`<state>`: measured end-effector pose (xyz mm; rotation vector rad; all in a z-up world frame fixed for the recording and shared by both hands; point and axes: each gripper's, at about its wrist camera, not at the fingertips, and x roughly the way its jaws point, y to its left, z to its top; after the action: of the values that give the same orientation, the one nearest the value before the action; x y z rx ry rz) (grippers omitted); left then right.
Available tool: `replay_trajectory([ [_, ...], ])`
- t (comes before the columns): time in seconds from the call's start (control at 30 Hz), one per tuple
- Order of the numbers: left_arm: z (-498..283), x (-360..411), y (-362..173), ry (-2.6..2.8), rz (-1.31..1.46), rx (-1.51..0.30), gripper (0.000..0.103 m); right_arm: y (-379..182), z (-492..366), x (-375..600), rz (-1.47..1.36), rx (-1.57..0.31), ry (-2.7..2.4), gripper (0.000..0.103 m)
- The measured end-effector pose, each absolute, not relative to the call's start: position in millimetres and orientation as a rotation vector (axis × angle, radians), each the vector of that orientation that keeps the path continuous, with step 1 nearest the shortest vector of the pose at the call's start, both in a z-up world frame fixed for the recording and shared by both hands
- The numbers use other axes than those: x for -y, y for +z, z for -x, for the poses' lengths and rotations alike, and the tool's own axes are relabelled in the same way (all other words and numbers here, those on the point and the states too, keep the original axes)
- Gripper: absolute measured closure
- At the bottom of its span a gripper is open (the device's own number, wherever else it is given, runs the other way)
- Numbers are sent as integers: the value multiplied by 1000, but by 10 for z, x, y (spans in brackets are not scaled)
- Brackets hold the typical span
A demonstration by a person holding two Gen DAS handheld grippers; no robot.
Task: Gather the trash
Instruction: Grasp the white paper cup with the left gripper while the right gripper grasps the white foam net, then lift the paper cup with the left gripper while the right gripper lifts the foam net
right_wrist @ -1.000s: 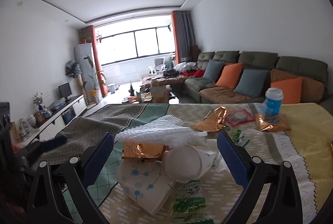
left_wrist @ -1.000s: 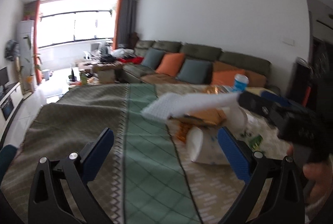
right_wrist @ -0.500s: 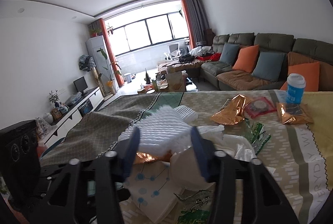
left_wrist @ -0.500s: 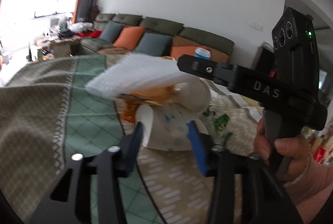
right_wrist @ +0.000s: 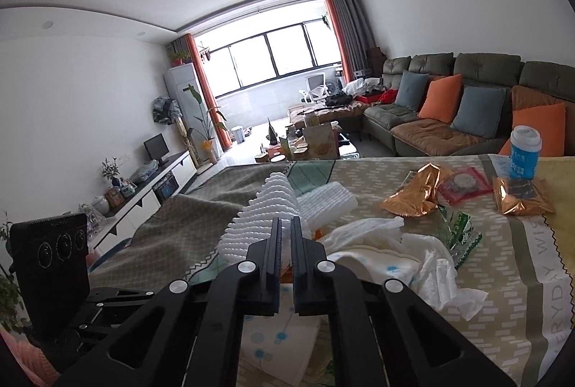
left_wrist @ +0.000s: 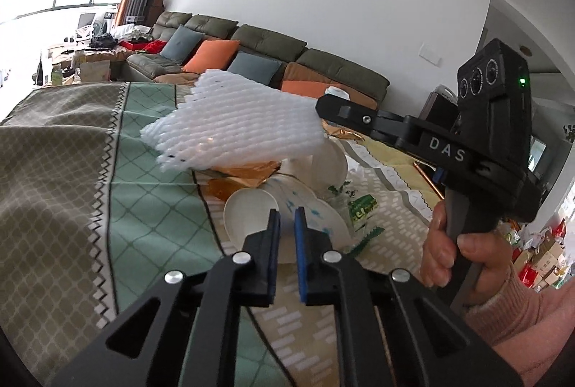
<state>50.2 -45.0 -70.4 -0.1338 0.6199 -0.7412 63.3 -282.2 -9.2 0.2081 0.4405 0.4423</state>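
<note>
left gripper (left_wrist: 285, 225) pressed together on the paper cup (left_wrist: 251, 218) rim, lower centre | right gripper (right_wrist: 284, 236) pinching the white foam net (left_wrist: 233, 128) mid-frame above the cup | advice: keep the pinch firm, lift net clear of the foil wrappers (right_wrist: 413, 193) beyond

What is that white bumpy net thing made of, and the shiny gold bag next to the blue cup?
The white net looks like soft plastic foam, the kind that wraps fruit: matte, ribbed, full of small holes. The right tool pinches its edge. The gold bag looks like metallic foil film: its creases are sharp and glint with light. I can't tell whether the foil is plastic-backed.
</note>
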Motion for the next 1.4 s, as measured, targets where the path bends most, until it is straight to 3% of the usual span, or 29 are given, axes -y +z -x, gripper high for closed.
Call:
replay_trajectory([
  [0.97,-116,-690,-475,-547,252,-541,95,265,-629,2245,-240,-354,657,99],
  [1.03,-128,-632,-521,-583,259,-558,74,242,-628,2255,-241,-360,653,99],
  [1.1,-147,-521,-581,-616,250,-573,62,211,-631,2289,-244,-371,637,99],
  [1.13,-174,-457,-612,-634,248,-587,61,190,-633,2311,-249,-378,628,99],
  [1.3,-326,-253,-794,-665,255,-658,62,50,-616,2470,-287,-427,582,99],
  [1.37,-375,-244,-866,-664,276,-683,71,-12,-618,2516,-298,-447,570,99],
  [1.4,-397,-239,-882,-665,281,-692,80,-35,-613,2529,-305,-455,569,99],
])
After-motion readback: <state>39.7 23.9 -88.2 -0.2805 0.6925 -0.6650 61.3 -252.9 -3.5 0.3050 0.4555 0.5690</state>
